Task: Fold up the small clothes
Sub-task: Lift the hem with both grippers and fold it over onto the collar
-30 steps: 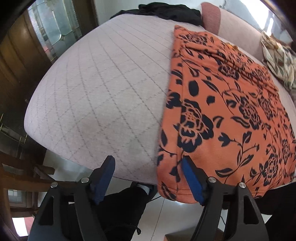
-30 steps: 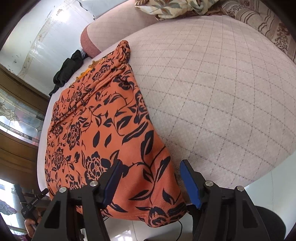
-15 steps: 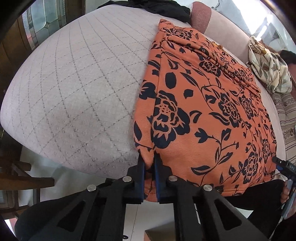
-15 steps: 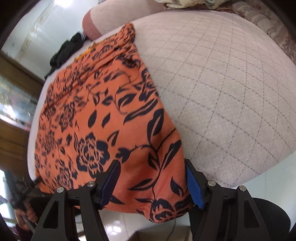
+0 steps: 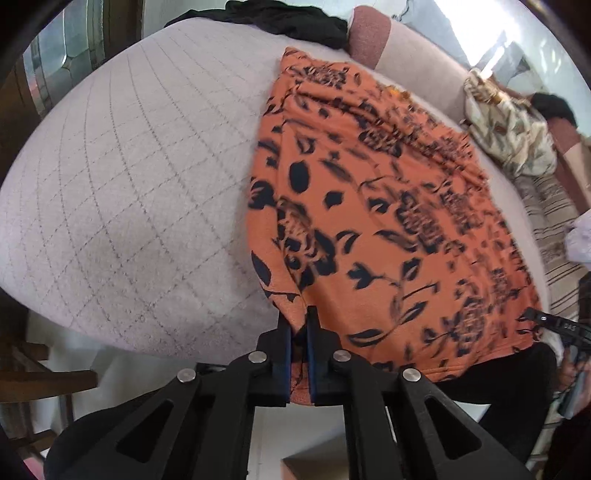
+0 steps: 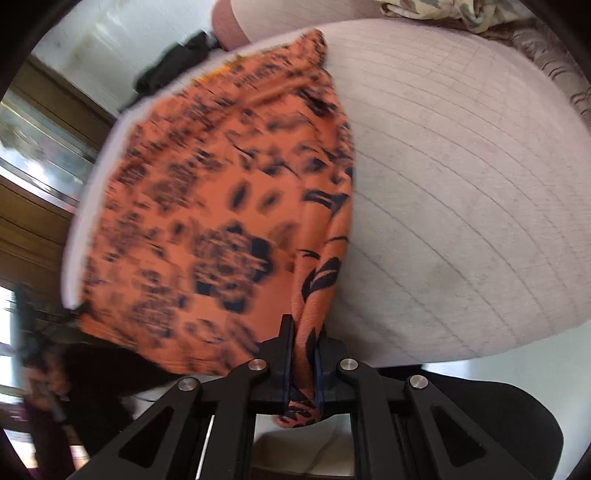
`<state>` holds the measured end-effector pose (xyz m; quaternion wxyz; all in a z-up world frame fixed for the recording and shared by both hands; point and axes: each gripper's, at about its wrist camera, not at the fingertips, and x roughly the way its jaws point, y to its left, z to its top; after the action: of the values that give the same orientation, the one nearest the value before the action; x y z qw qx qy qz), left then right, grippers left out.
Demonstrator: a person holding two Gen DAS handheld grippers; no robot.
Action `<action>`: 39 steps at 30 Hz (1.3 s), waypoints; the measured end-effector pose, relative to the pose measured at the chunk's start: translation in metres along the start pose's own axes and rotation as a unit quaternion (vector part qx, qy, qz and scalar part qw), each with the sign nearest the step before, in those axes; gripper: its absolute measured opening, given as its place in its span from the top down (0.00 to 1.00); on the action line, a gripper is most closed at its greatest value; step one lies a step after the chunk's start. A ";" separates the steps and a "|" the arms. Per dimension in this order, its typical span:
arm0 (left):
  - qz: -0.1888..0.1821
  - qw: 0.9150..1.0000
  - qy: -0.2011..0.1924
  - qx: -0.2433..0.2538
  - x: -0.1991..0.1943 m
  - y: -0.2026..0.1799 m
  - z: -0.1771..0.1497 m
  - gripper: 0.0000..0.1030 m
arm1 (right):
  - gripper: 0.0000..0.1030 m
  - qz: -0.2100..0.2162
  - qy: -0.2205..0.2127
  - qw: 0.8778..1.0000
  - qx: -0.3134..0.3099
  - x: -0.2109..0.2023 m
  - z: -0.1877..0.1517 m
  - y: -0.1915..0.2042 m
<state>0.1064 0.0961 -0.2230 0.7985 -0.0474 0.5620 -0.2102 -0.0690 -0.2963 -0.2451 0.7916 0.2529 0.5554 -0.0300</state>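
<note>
An orange garment with a black flower print (image 5: 388, 206) lies spread on a pale quilted cushion (image 5: 140, 192), its near hem hanging over the front edge. My left gripper (image 5: 300, 325) is shut on the garment's near left corner, cloth pinched between its blue pads. In the right wrist view the same orange garment (image 6: 221, 206) fills the left half, and my right gripper (image 6: 304, 332) is shut on its near right corner, a bunched fold rising from the jaws. The cloth is blurred from motion in both views.
A black garment (image 5: 288, 18) lies at the cushion's far edge beside a pink bolster (image 5: 369, 40). A cream patterned cloth (image 5: 513, 133) and a striped fabric (image 5: 554, 236) lie to the right. Wooden furniture (image 6: 33, 236) stands on the left. The right half of the quilted cushion (image 6: 461, 206) is bare.
Both grippers went from open, straddling the near hem, to shut on the garment's near corners, the left first, then the right. The cloth now lifts and bunches at the jaws.
</note>
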 end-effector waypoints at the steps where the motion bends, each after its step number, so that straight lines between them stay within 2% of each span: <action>1: -0.020 1.000 -0.005 -0.002 -0.006 -0.001 0.007 0.94 | 0.91 0.017 -0.006 1.000 0.004 -0.006 0.004 0.001; 4: -0.058 0.998 -0.021 -0.002 -0.025 -0.002 0.033 0.94 | 0.91 0.074 -0.035 0.997 0.017 -0.030 0.027 0.003; 7: -0.078 0.996 -0.041 0.005 -0.041 -0.006 0.076 0.94 | 0.91 0.108 -0.071 0.991 0.028 -0.050 0.059 0.008; 12: -0.084 0.994 -0.072 -0.009 -0.039 -0.007 0.180 0.94 | 0.92 0.113 -0.148 0.982 0.043 -0.064 0.150 0.011; 15: -0.075 0.994 -0.080 -0.024 -0.014 -0.002 0.241 0.94 | 0.92 0.109 -0.179 0.975 0.077 -0.039 0.221 0.004; 18: -0.061 0.993 -0.091 -0.048 0.038 0.004 0.293 0.93 | 0.91 0.118 -0.184 0.968 0.127 0.009 0.280 -0.016; 21: -0.037 0.991 -0.095 -0.083 0.107 0.014 0.324 0.93 | 0.87 0.137 -0.209 0.947 0.201 0.062 0.312 -0.047; 23: -0.036 0.989 -0.076 -0.120 0.141 0.026 0.328 0.92 | 0.80 0.135 -0.218 0.936 0.242 0.091 0.319 -0.065; 24: -0.055 0.985 -0.077 -0.146 0.150 0.034 0.326 0.92 | 0.66 0.137 -0.216 0.932 0.258 0.100 0.322 -0.073; 25: -0.076 0.979 -0.093 -0.165 0.150 0.039 0.323 0.91 | 0.49 0.145 -0.211 0.926 0.279 0.110 0.321 -0.082; 26: -0.097 0.974 -0.103 -0.180 0.147 0.045 0.323 0.91 | 0.42 0.154 -0.215 0.920 0.289 0.111 0.320 -0.087; 27: -0.114 0.969 -0.109 -0.190 0.142 0.050 0.323 0.91 | 0.41 0.160 -0.230 0.915 0.291 0.108 0.318 -0.091; 30: -0.164 0.951 -0.152 -0.216 0.115 0.057 0.321 0.90 | 0.41 0.138 -0.283 0.919 0.236 0.076 0.314 -0.082; 31: -0.158 0.947 -0.173 -0.218 0.101 0.055 0.319 0.84 | 0.41 0.133 -0.298 0.920 0.216 0.064 0.312 -0.074; 32: -0.135 0.946 -0.198 -0.216 0.087 0.052 0.315 0.77 | 0.41 0.131 -0.305 0.922 0.200 0.055 0.309 -0.066; 33: -0.101 0.945 -0.231 -0.210 0.070 0.048 0.308 0.58 | 0.41 0.128 -0.304 0.928 0.172 0.045 0.308 -0.051; 34: -0.067 0.941 -0.261 -0.203 0.053 0.042 0.301 0.43 | 0.41 0.117 -0.293 0.938 0.142 0.038 0.305 -0.035; 35: -0.039 0.938 -0.279 -0.199 0.040 0.036 0.292 0.41 | 0.41 0.105 -0.282 0.947 0.115 0.037 0.303 -0.020; 36: -0.015 0.938 -0.285 -0.197 0.030 0.028 0.282 0.40 | 0.41 0.090 -0.260 0.958 0.074 0.038 0.299 0.003; 37: 0.010 0.942 -0.277 -0.189 0.023 0.015 0.271 0.39 | 0.41 0.082 -0.237 0.967 0.043 0.043 0.294 0.018; 39: 0.046 0.957 -0.235 -0.163 0.027 -0.008 0.259 0.39 | 0.43 0.050 -0.169 0.984 -0.026 0.067 0.282 0.060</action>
<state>0.3496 0.0366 -0.1495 0.8983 -0.1995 0.3867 -0.0615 0.2197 -0.3507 -0.2116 0.8808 0.2513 0.4010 -0.0181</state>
